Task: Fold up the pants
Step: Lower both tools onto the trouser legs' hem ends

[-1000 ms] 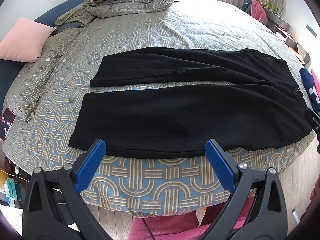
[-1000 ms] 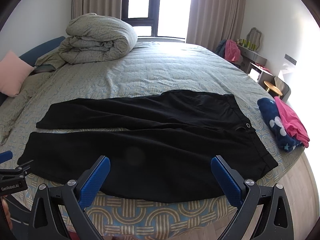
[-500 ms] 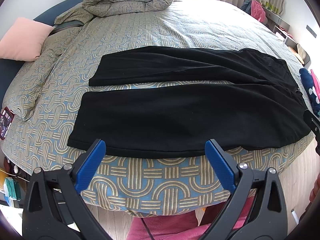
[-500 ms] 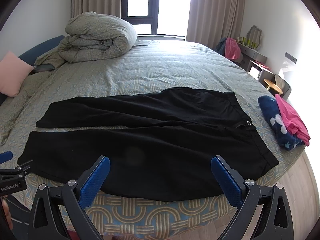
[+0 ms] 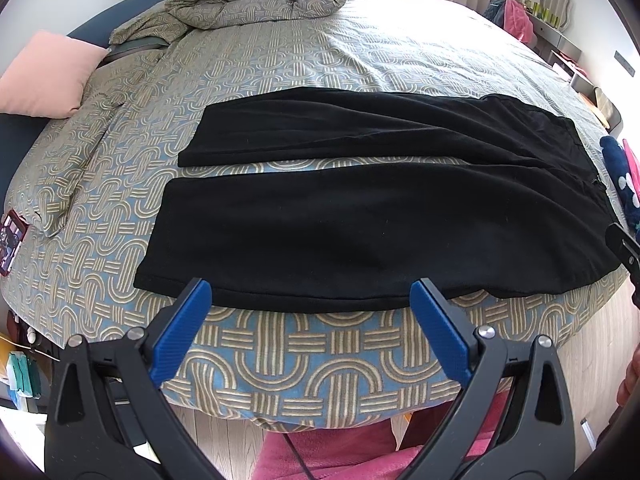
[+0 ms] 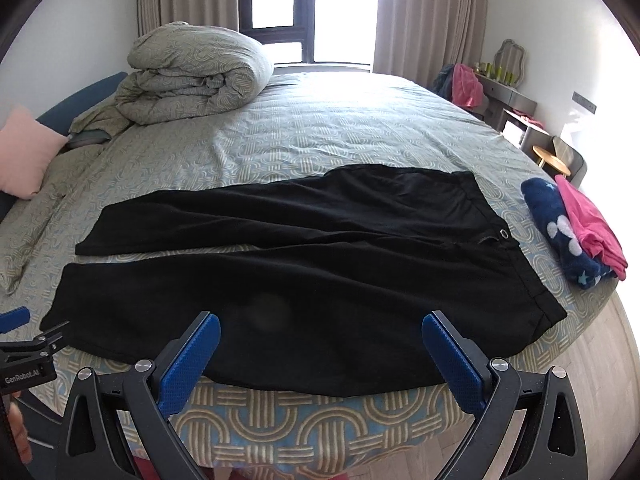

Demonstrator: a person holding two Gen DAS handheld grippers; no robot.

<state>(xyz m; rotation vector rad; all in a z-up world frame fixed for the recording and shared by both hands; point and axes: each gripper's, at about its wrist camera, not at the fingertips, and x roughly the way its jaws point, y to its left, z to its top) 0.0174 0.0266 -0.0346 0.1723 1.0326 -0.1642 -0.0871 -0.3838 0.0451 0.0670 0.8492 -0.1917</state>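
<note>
Black pants (image 5: 360,216) (image 6: 304,272) lie flat across the near side of the bed, both legs spread apart, hems to the left and waistband with a metal button (image 6: 503,233) to the right. My left gripper (image 5: 310,300) hangs open just short of the near leg's lower edge, close to its hem end, with nothing between its blue pads. My right gripper (image 6: 320,334) is open too, hovering over the near leg's edge toward the waist side, and holds nothing. Part of the left gripper shows at the left border of the right wrist view.
The patterned bedspread (image 5: 320,364) drops off at the near edge to a wooden floor. A rolled duvet (image 6: 192,76) and pink pillow (image 5: 48,76) sit at the far left. Folded navy and pink clothes (image 6: 572,232) lie right of the waistband. A desk and stool stand at the right wall.
Both grippers have crept slightly forward toward the pants' near edge. The pants have not moved, and both grippers stay open.
</note>
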